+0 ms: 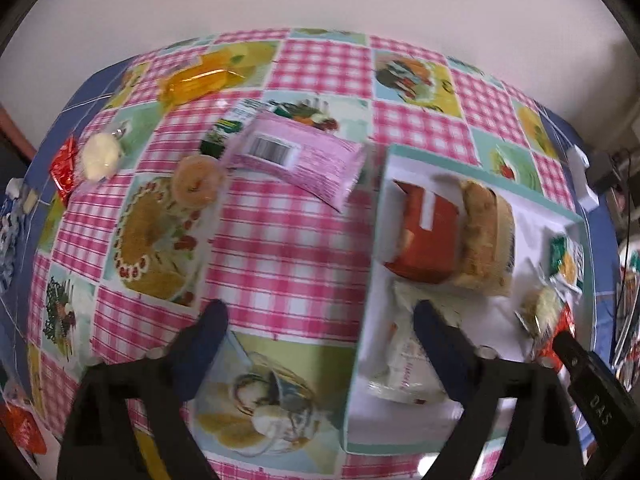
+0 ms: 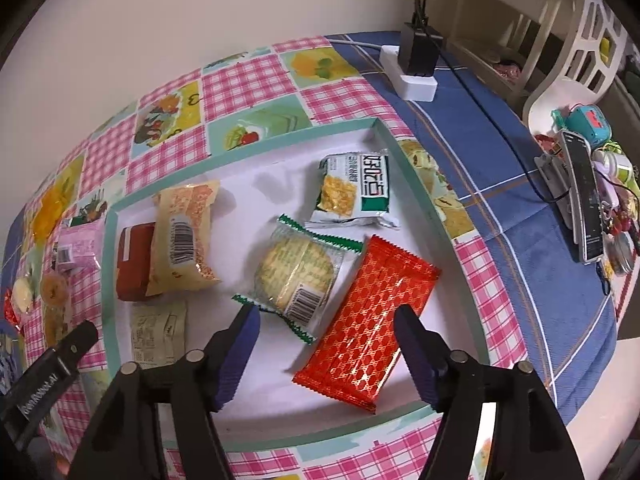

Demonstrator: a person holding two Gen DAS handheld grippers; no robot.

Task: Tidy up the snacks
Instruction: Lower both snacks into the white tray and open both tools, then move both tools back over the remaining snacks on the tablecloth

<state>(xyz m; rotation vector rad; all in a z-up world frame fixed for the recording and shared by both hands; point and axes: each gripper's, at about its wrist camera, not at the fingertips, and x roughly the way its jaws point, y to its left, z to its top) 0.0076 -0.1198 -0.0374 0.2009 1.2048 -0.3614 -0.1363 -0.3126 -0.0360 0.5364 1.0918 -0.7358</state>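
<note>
A white tray with a teal rim [image 2: 384,136] holds several snacks: a red patterned packet [image 2: 372,316], a clear round-cracker pack [image 2: 298,270], a green-white packet [image 2: 354,192], a yellow packet [image 2: 186,236] over a dark red box [image 2: 132,260], and a pale packet [image 2: 158,330]. My right gripper [image 2: 324,316] is open above the red packet. My left gripper [image 1: 320,312] is open over the tray's left rim [image 1: 366,300]. A pink packet [image 1: 296,160], an orange candy [image 1: 198,180], a yellow packet [image 1: 200,78] and a white round snack [image 1: 98,156] lie loose on the tablecloth.
A checkered tablecloth [image 1: 280,248] covers the table. A white power strip with a black plug [image 2: 414,68] sits at the far right edge. A phone on a stand and small clutter [image 2: 588,200] stand on the right. A red wrapper [image 1: 64,168] lies at the left edge.
</note>
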